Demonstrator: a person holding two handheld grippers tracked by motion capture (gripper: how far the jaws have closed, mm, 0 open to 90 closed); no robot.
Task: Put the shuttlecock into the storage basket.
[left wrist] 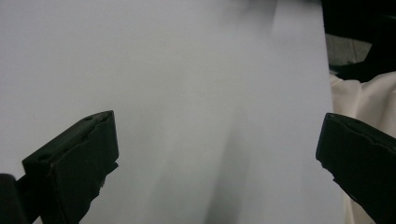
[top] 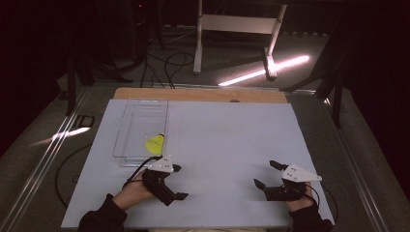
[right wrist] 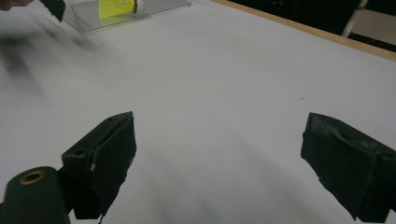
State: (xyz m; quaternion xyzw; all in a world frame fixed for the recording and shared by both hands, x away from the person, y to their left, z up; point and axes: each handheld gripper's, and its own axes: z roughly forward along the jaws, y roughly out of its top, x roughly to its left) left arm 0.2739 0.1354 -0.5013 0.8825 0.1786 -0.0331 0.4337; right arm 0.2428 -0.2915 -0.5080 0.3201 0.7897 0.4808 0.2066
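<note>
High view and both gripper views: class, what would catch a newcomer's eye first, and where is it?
The yellow shuttlecock stands out, lying in the near end of a clear plastic tray on the left of the white table. Next, the two black grippers near the front edge, left gripper and right gripper, both open.

Bare table (top: 222,140) between grippers; tray (top: 141,130) far-left.
</note>
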